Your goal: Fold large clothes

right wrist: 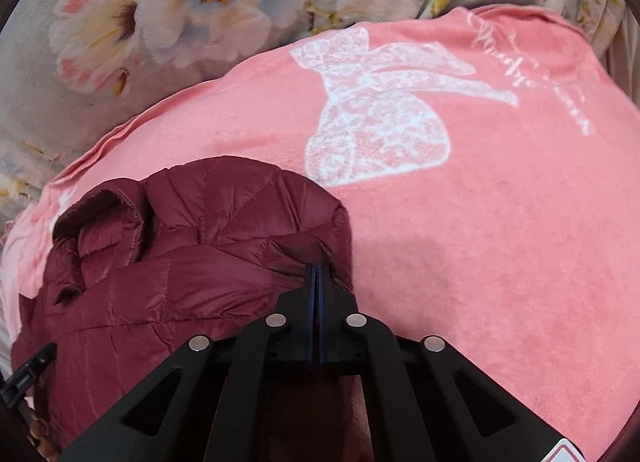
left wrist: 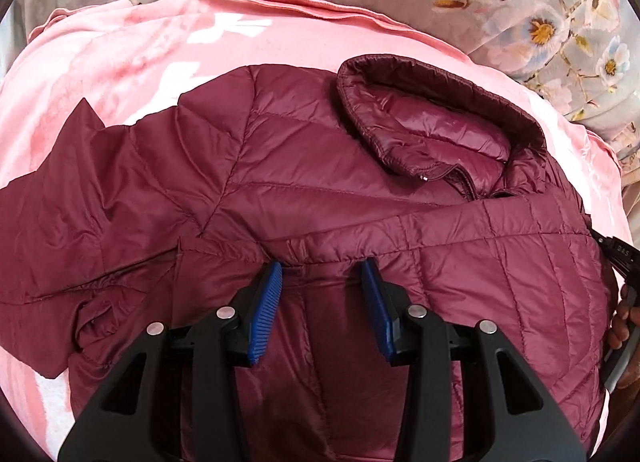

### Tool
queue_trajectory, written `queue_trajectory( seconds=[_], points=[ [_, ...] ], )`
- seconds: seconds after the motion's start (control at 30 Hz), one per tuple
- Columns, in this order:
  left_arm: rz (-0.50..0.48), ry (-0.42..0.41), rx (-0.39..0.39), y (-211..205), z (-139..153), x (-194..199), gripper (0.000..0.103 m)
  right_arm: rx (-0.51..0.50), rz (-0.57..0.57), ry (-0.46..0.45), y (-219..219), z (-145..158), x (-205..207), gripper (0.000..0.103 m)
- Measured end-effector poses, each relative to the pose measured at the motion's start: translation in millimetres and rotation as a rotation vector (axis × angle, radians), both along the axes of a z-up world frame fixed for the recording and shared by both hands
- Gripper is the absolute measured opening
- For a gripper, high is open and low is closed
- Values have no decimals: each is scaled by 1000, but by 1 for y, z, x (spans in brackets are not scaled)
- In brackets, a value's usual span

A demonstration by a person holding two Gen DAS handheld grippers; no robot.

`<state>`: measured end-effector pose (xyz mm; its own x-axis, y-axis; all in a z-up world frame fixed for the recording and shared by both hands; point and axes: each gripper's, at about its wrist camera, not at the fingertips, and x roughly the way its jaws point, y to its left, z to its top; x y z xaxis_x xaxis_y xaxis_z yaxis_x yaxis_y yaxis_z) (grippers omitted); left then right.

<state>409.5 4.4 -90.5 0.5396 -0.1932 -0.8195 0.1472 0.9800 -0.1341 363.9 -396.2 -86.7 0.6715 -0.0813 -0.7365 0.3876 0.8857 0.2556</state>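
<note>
A maroon quilted puffer jacket (left wrist: 320, 166) lies on a pink blanket (left wrist: 160, 42), collar (left wrist: 440, 122) toward the far side and one sleeve (left wrist: 80, 190) spread out to the left. A quilted panel is folded over its near right part. My left gripper (left wrist: 322, 264) hovers open over the fold's edge, blue pads (left wrist: 264, 310) well apart with nothing pinched. In the right wrist view the jacket (right wrist: 180, 262) fills the lower left. My right gripper (right wrist: 318, 272) is shut, its tips pinching puckered fabric at the jacket's right edge.
The pink blanket (right wrist: 480, 242), printed with a white lace bow (right wrist: 380, 114), spreads wide to the jacket's right. A floral bedsheet (right wrist: 160, 22) lies beyond it. A hand (left wrist: 624, 326) on the right tool shows at the left wrist view's right edge.
</note>
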Motion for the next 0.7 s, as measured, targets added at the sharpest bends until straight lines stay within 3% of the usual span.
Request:
queue_trajectory(
  seconds=[0.17, 0.3, 0.4, 0.47, 0.57, 0.7],
  points=[
    [-7, -54, -78, 10, 39, -32, 39, -30, 129, -85, 45, 41, -42, 4],
    [-57, -95, -76, -2, 57, -69, 40, -31, 318, -82, 126, 48, -67, 4],
    [-93, -73, -59, -12, 49, -89, 40, -4, 419, -62, 177, 37, -74, 4],
    [-105, -54, -45, -15, 41, -97, 40, -38, 452, -47, 208, 29, -76, 4],
    [-90, -37, -11, -14, 26, -102, 40, -30, 487, -17, 234, 16, -73, 4],
    [-69, 9, -21, -7, 6, -101, 40, -53, 484, 25, 249, -3, -65, 4]
  ],
)
